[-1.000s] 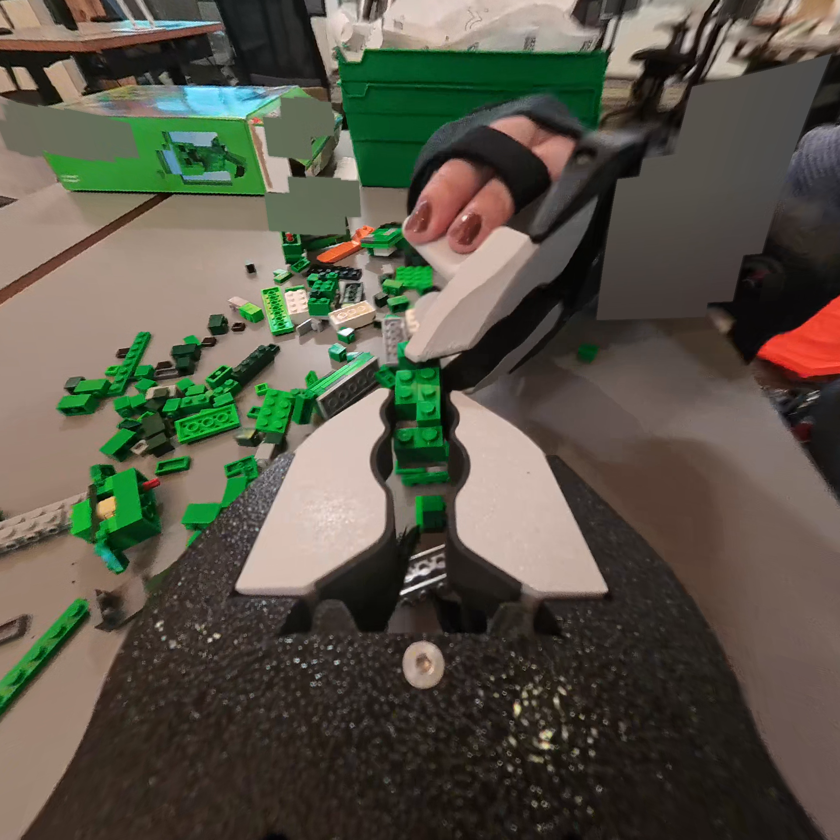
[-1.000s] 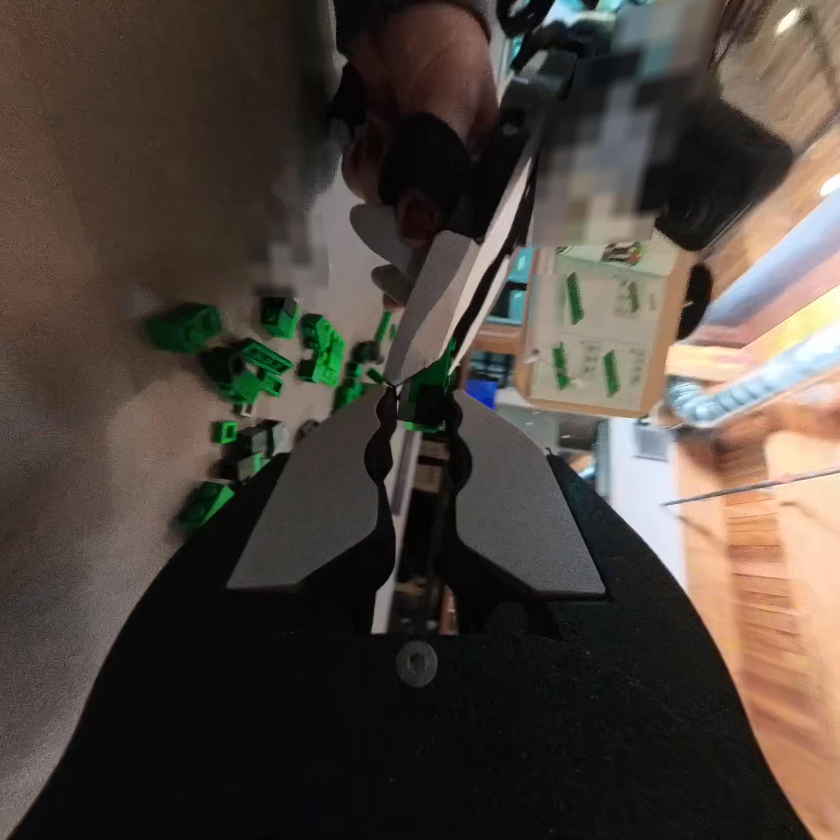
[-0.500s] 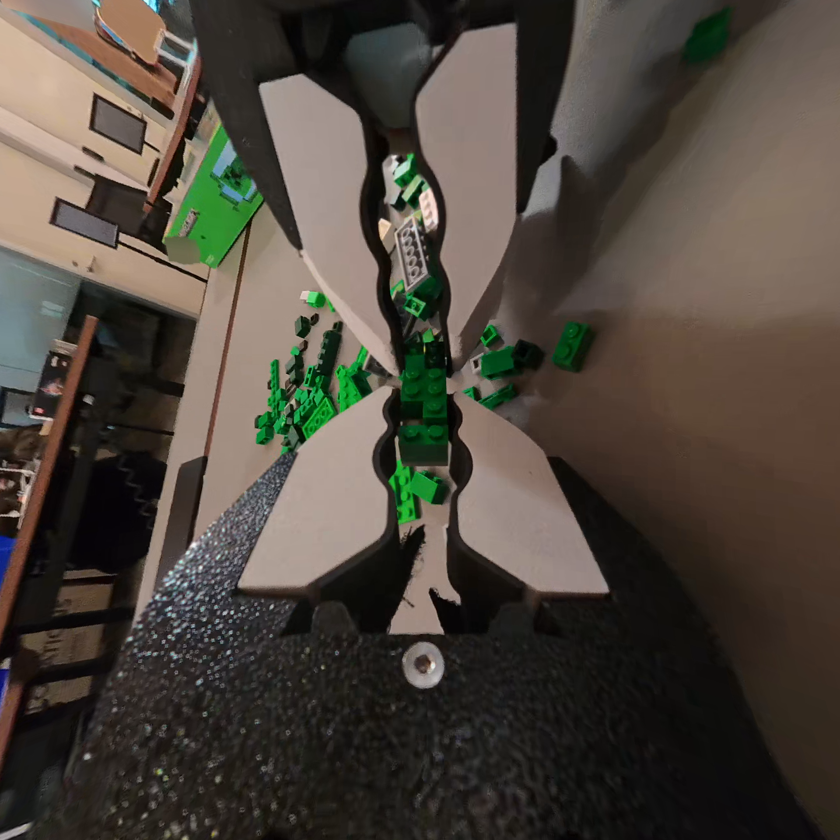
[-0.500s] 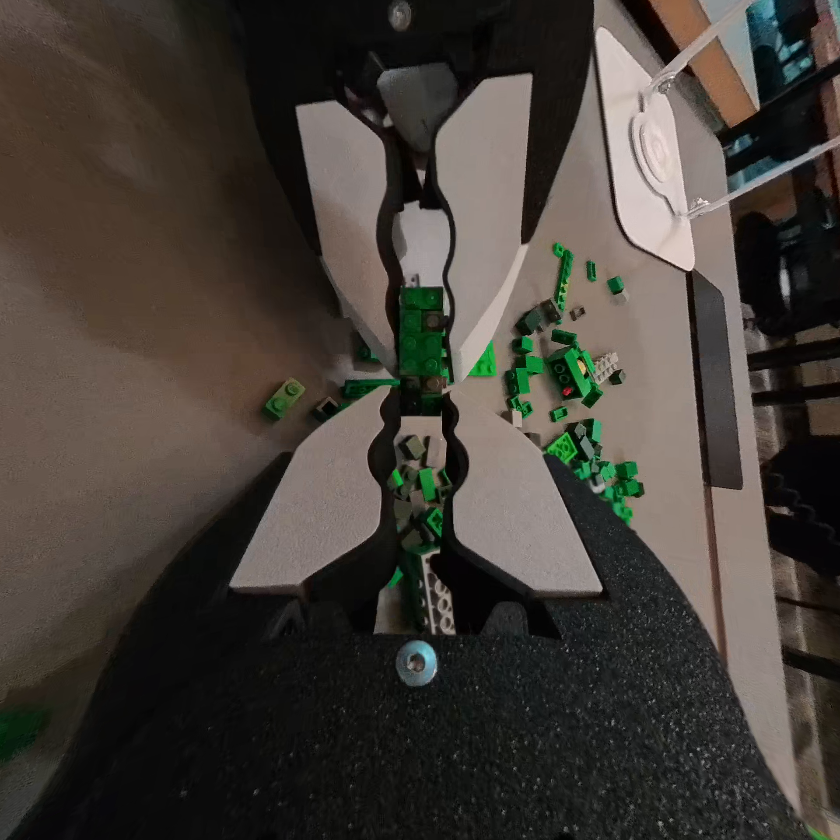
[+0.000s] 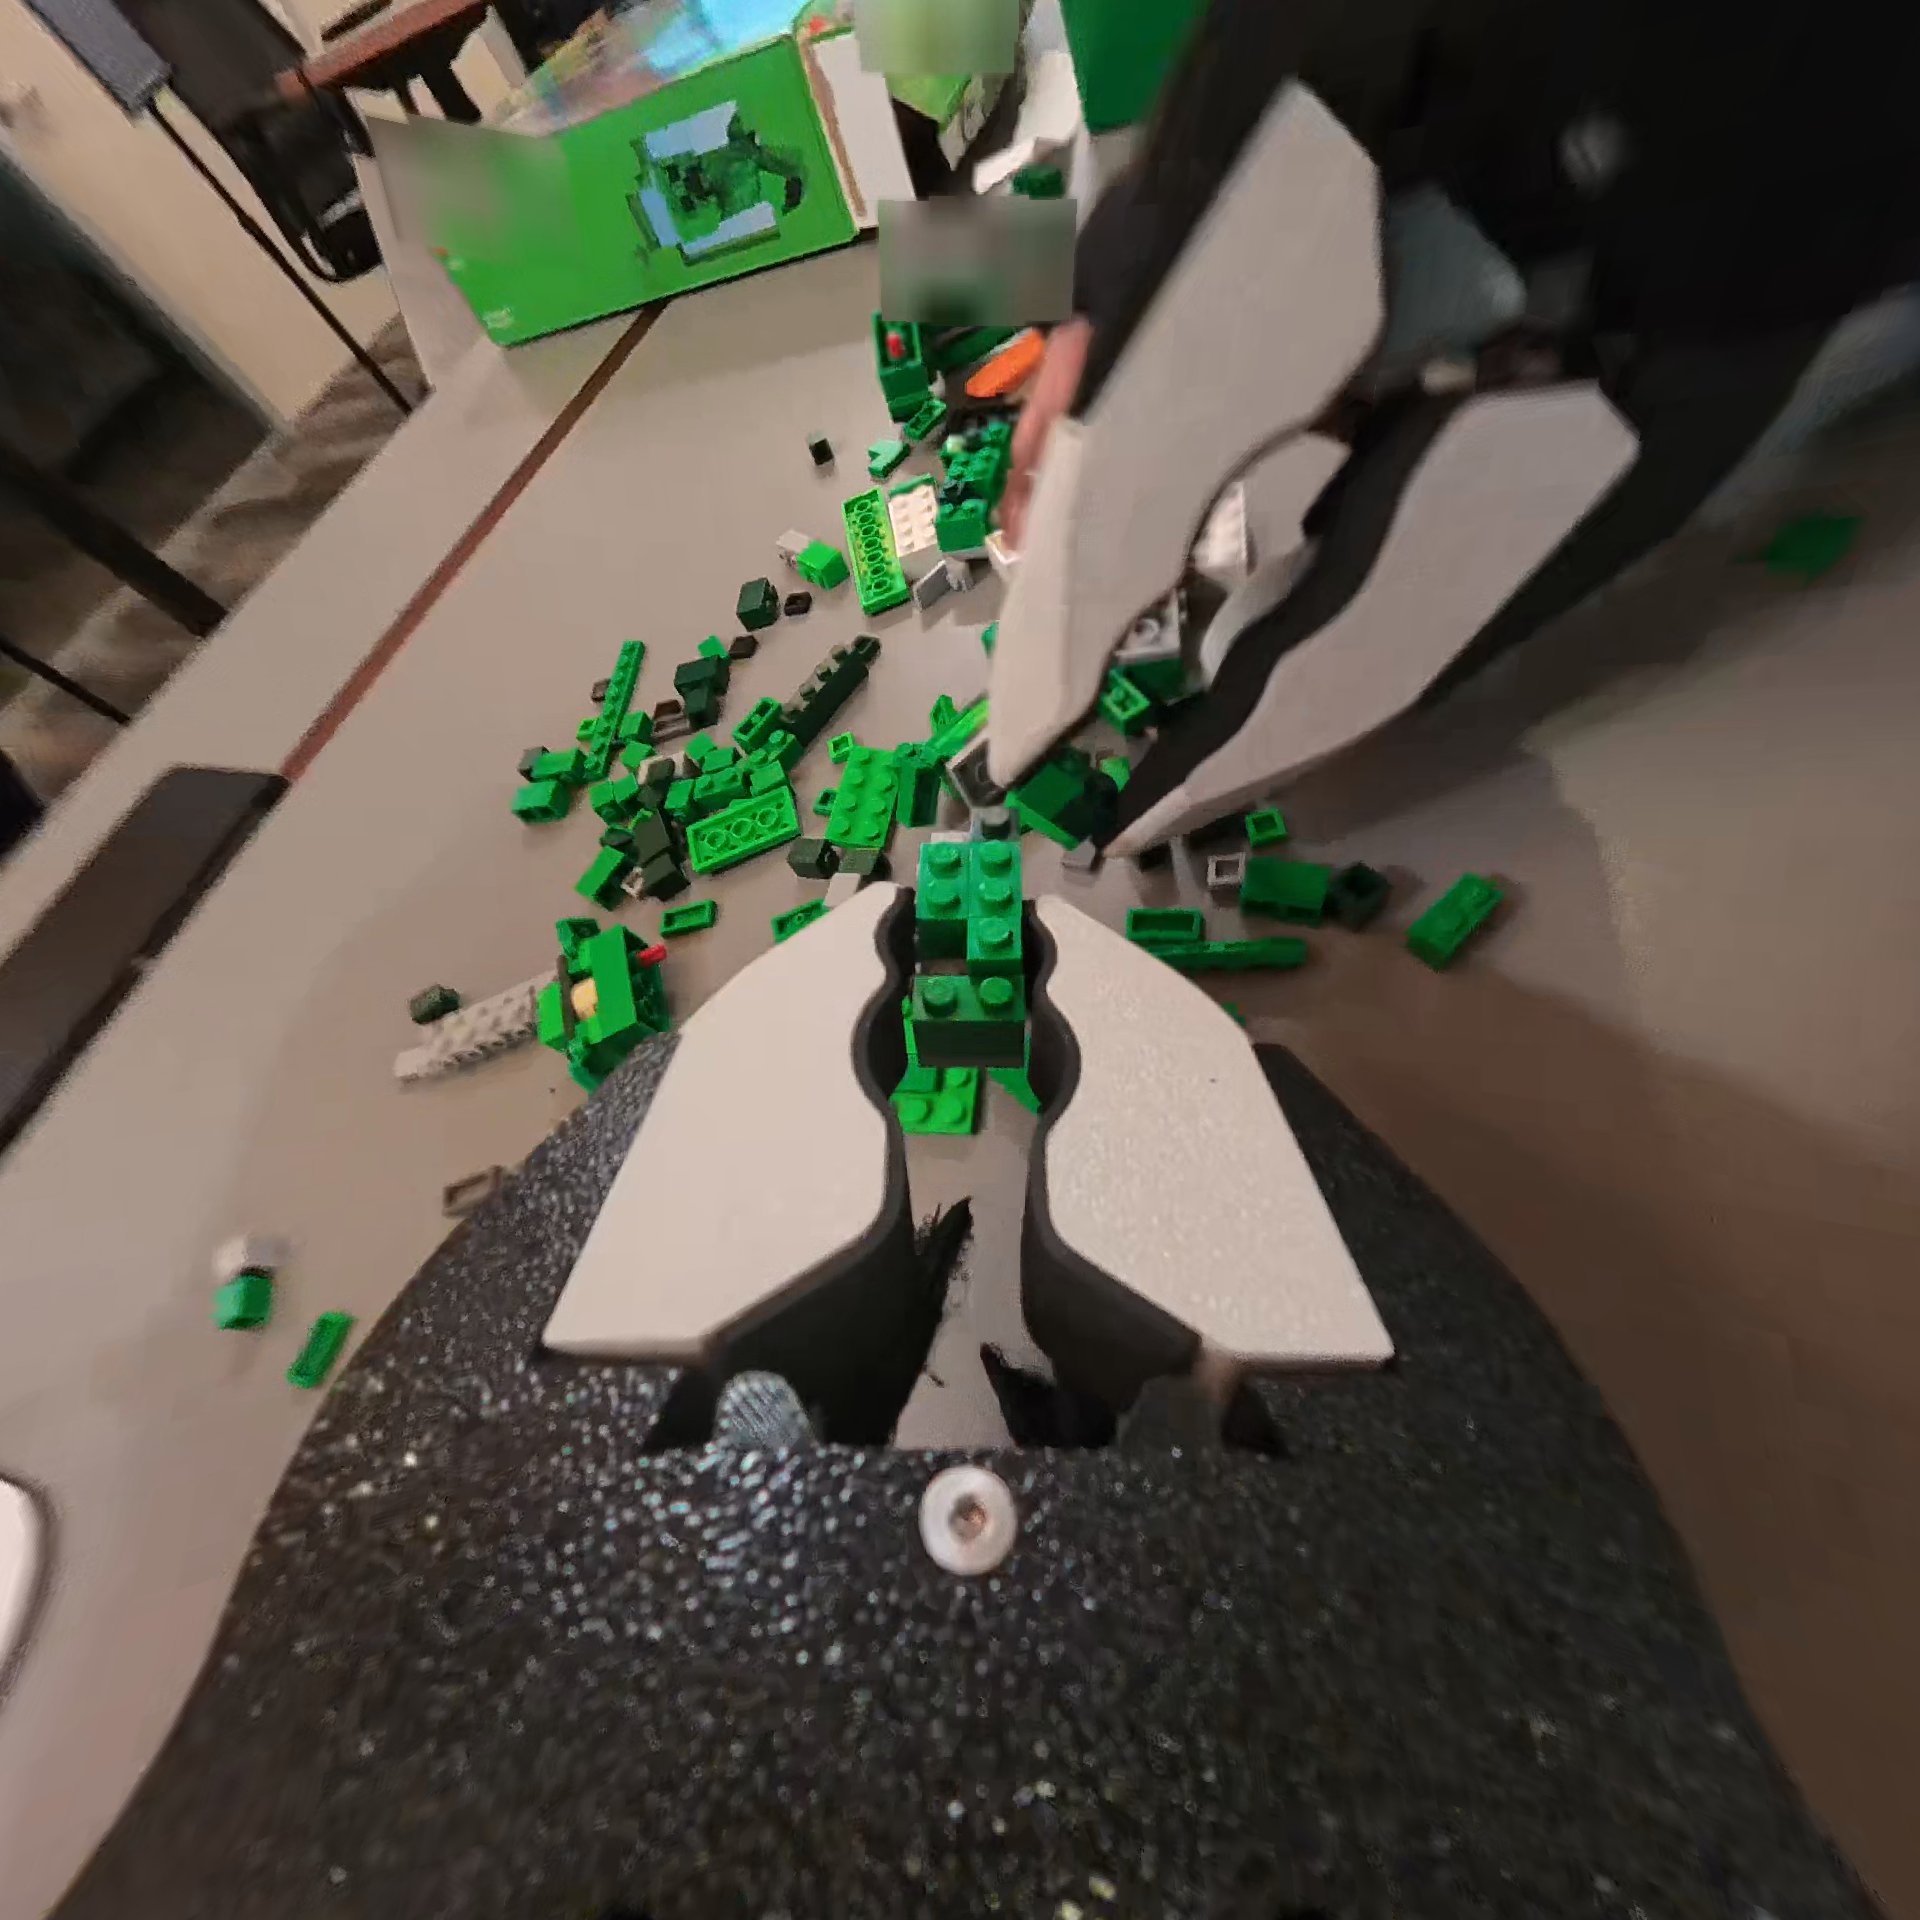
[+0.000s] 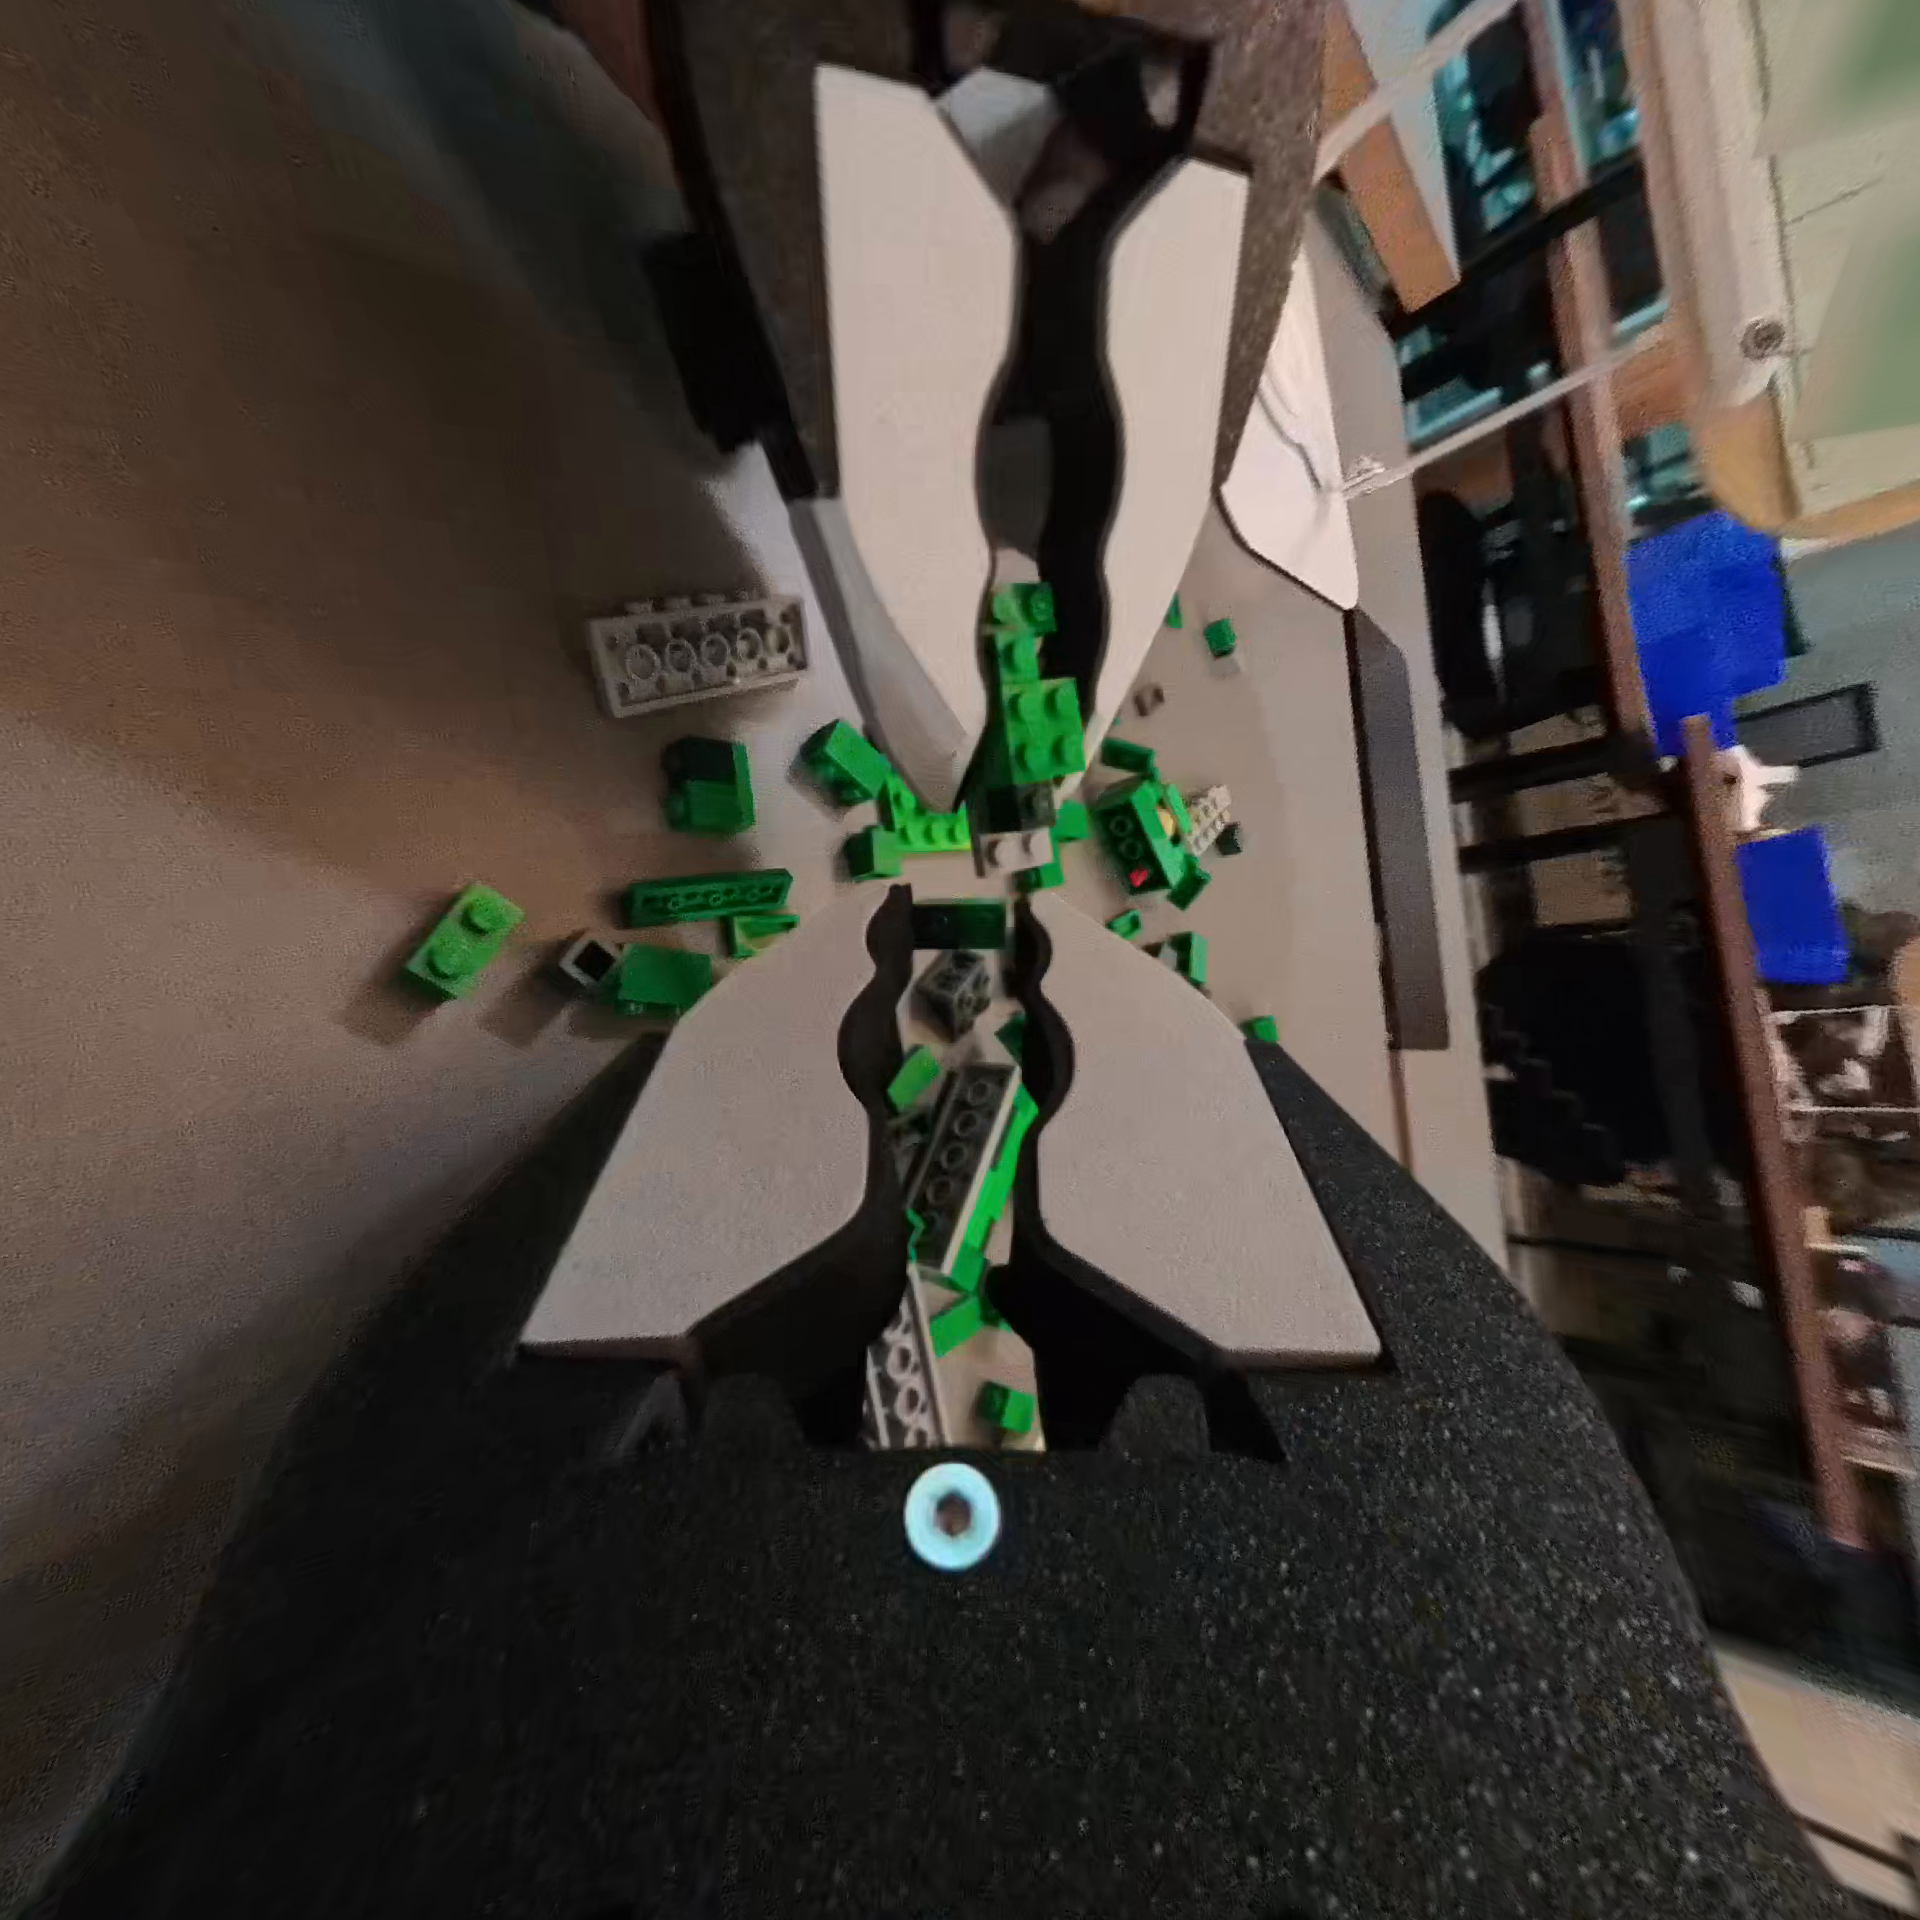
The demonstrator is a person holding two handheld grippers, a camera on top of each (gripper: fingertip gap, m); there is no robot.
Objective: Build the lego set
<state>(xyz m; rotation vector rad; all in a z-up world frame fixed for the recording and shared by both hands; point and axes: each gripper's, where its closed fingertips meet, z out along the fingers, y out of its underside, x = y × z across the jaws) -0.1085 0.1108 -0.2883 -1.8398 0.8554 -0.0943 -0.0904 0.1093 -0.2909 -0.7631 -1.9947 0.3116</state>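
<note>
In the left wrist view my left gripper (image 5: 966, 906) is shut on a small green brick assembly (image 5: 971, 940) and holds it studs-up above the grey table (image 5: 1621, 935). The right wrist view shows that assembly (image 6: 1034, 717) from the far side, with a dark piece and a grey piece (image 6: 1023, 847) at its end. My right gripper (image 6: 961, 906) is shut on a dark green brick (image 6: 961, 923), a short way from that grey end. The right gripper also shows in the left wrist view (image 5: 1070, 805), angled down from the upper right just beyond the assembly.
Several loose green, dark green and grey bricks (image 5: 748, 821) lie on the table. A small green build with a red stud (image 5: 603, 997) sits at the left. A green box (image 5: 665, 208) stands at the back. A grey plate (image 6: 696, 655) and a white stand base (image 6: 1299, 499) lie near. The grey plate (image 6: 696, 655) sits 5 cm or so from the ends of my left fingers.
Half a second ago the two grippers met tip to tip, brick against assembly. Now they have tilted and stand slightly apart. Both keep their hold.
</note>
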